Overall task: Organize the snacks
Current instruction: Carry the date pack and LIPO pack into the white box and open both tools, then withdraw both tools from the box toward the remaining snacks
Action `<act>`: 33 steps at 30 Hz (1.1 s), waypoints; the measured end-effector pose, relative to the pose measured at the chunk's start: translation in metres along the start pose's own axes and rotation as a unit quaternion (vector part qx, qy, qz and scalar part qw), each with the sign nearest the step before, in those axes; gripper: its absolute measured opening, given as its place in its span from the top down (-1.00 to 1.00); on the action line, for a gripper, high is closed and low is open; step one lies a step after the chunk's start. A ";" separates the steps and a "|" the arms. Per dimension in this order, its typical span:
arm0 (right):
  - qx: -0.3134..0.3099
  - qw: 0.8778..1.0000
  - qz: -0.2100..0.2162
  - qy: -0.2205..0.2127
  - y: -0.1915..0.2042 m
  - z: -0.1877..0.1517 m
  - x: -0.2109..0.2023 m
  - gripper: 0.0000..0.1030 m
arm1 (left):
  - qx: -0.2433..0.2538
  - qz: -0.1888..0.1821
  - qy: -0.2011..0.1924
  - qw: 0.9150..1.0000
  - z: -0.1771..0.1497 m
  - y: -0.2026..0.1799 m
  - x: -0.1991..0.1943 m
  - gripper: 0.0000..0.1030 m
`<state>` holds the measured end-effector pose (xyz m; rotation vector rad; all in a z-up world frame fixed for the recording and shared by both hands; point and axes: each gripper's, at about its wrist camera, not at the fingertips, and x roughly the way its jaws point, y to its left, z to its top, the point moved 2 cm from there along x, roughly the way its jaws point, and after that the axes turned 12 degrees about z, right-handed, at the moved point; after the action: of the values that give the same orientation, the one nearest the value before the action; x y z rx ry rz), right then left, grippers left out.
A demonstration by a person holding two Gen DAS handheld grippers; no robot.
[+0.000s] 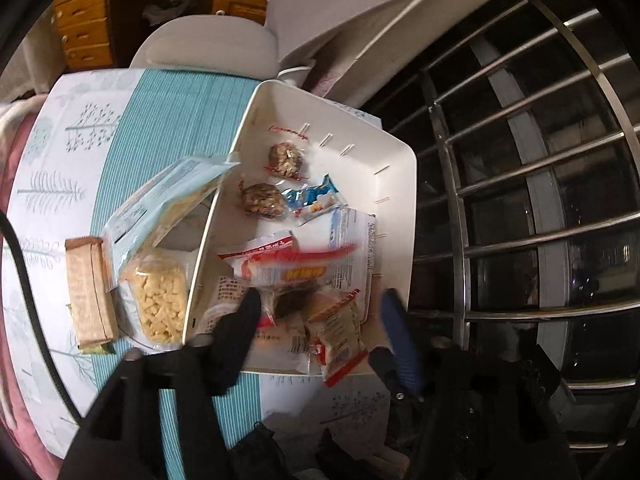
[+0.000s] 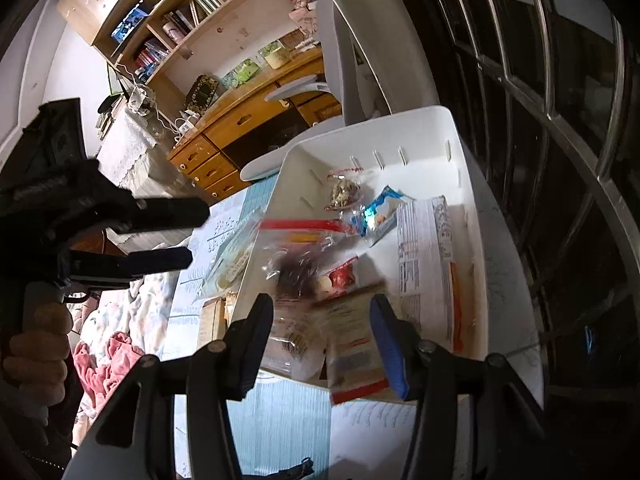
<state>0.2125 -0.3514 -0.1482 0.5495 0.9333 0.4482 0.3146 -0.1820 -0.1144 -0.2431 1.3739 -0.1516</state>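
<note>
A white plastic bin stands on the table and holds several snack packets: two clear-wrapped nut clusters, a blue wrapper, a clear bag with a red zip strip and an orange packet hanging over the near rim. My left gripper is open above the near end of the bin. My right gripper is open over the same bin, above the orange packet and the blurred clear bag. The left gripper shows at the left of the right wrist view.
Outside the bin's left wall lie a clear bag of pale puffs, a blue-white pouch and a brown wrapped bar. A barred window is close on the right. A white chair stands beyond the table.
</note>
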 end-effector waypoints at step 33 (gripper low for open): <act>0.119 0.991 -0.001 0.067 0.063 -0.072 0.063 -0.24 | -0.082 0.065 -0.031 0.994 -0.101 0.179 -0.028 -0.48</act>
<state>0.1764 -0.2480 -0.1831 0.7418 1.1241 0.3771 0.2038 -0.0106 -0.1518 -0.2922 1.3378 0.0777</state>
